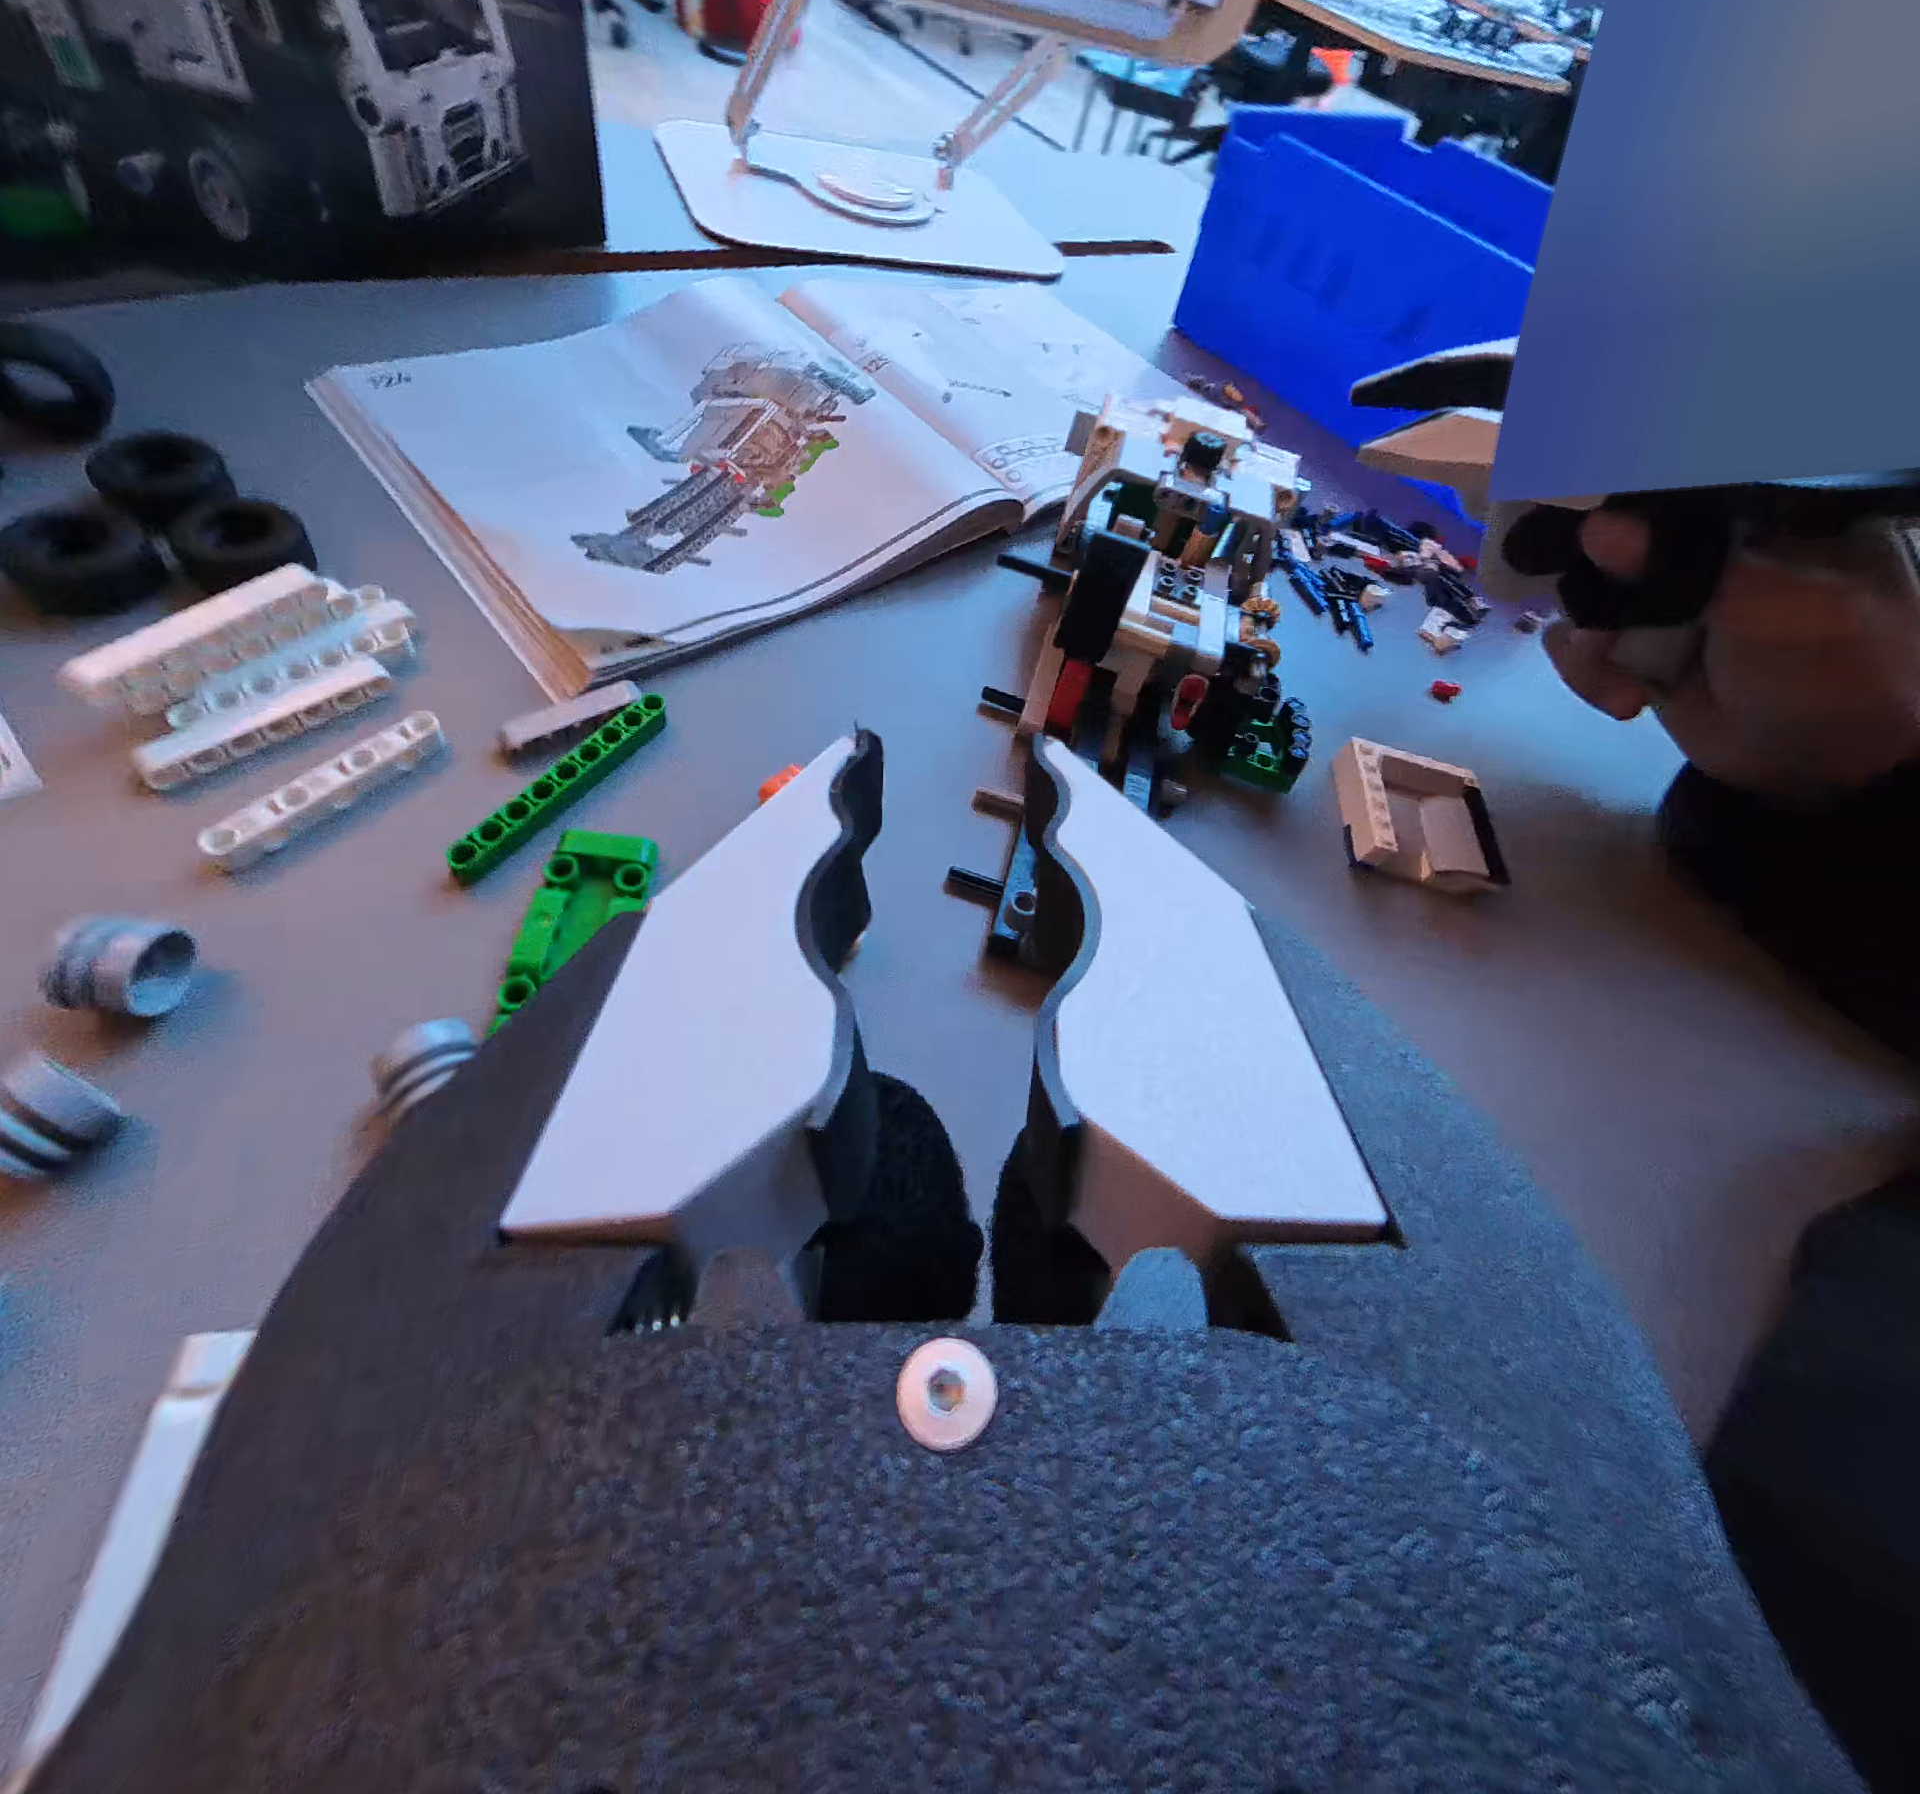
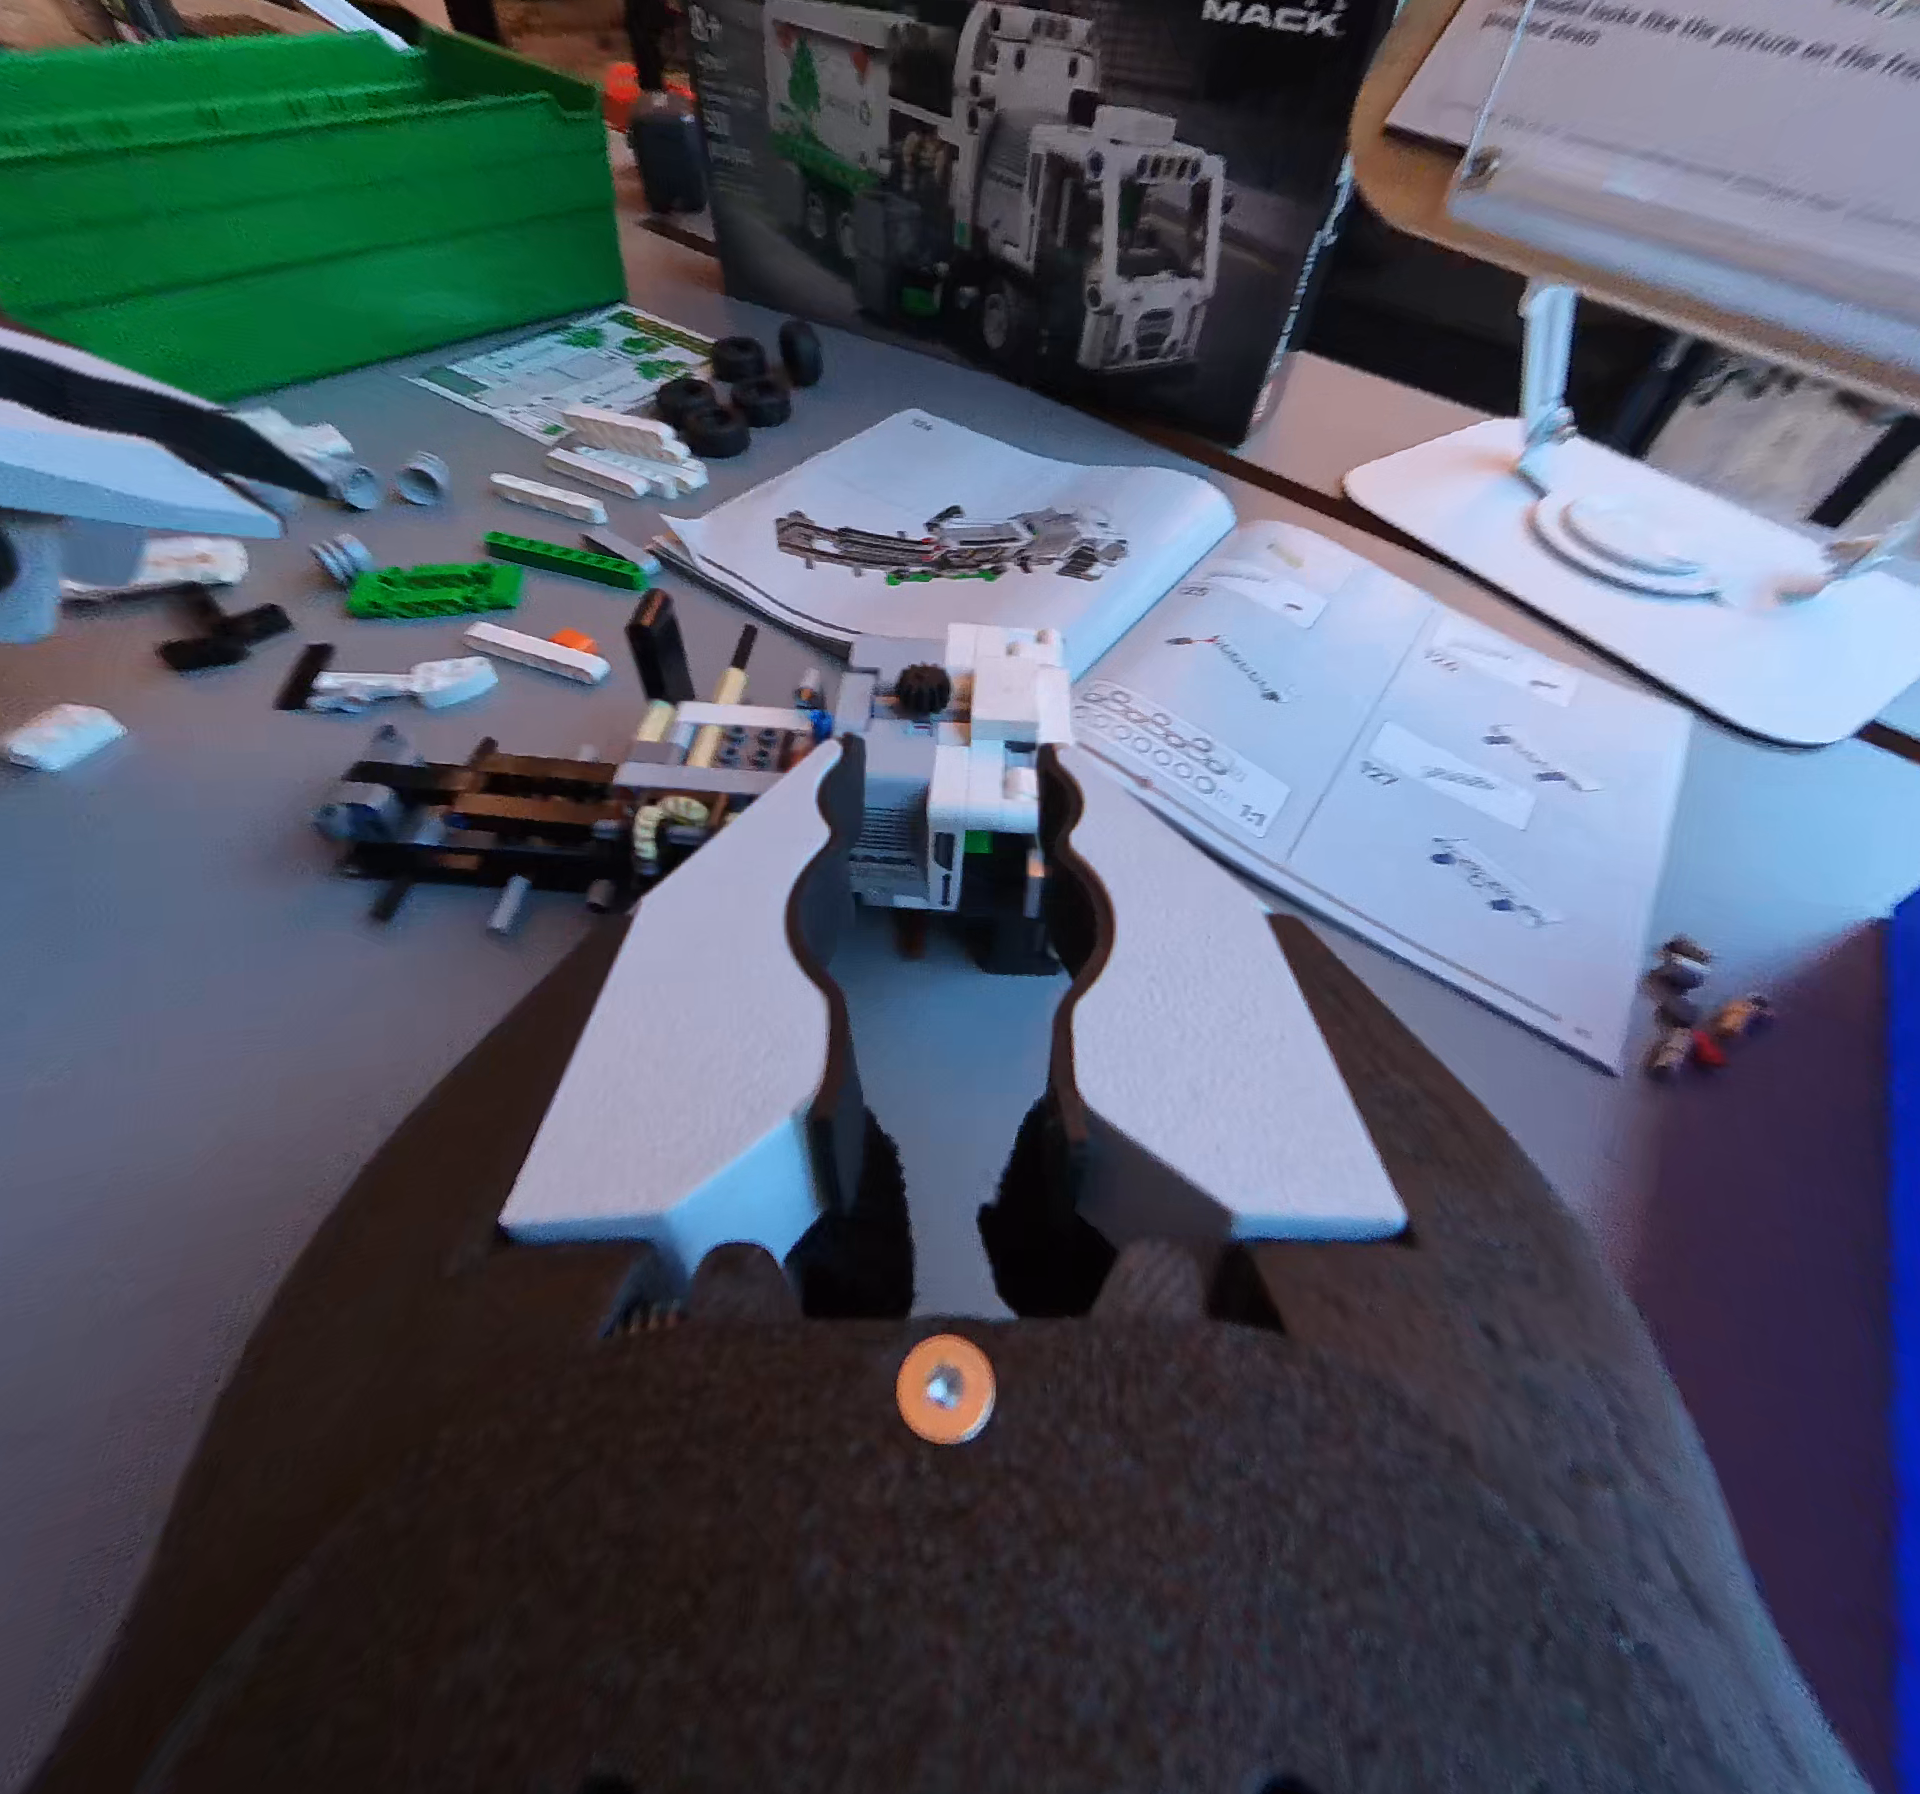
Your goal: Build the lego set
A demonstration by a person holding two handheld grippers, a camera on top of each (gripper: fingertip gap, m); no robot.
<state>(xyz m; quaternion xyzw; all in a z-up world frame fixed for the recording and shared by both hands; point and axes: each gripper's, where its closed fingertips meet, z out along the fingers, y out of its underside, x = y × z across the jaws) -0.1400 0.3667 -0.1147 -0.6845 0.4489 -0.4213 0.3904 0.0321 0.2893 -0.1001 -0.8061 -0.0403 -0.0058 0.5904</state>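
Note:
The partly built lego truck (image 1: 1164, 601) lies on the grey table, white cab at the far end and black chassis toward me. My left gripper (image 1: 951, 757) is open and empty, low over the table, with its right finger beside the chassis's black rear end (image 1: 1013, 897). In the right wrist view the truck (image 2: 935, 788) lies crosswise, cab on the right. My right gripper (image 2: 940, 768) is open, and the white cab shows in the gap just beyond its tips. The right gripper also shows in the left wrist view (image 1: 1434, 425), apart from the truck. The left gripper shows at the right wrist view's left edge (image 2: 260, 487).
Open instruction booklet (image 1: 727, 456) behind the truck. Left: tyres (image 1: 156, 518), white beams (image 1: 249, 674), green beam (image 1: 556, 788), green panel (image 1: 582, 903), grey hubs (image 1: 125, 965). Right: small white subassembly (image 1: 1418, 825), pin pile (image 1: 1371, 581), blue bin (image 1: 1351, 290), a hand (image 1: 1714, 643). Set box (image 2: 1039, 165), green bin (image 2: 291, 186), sheet stand (image 2: 1662, 549). One gripper's finger ends stand about 20 cm off the other's.

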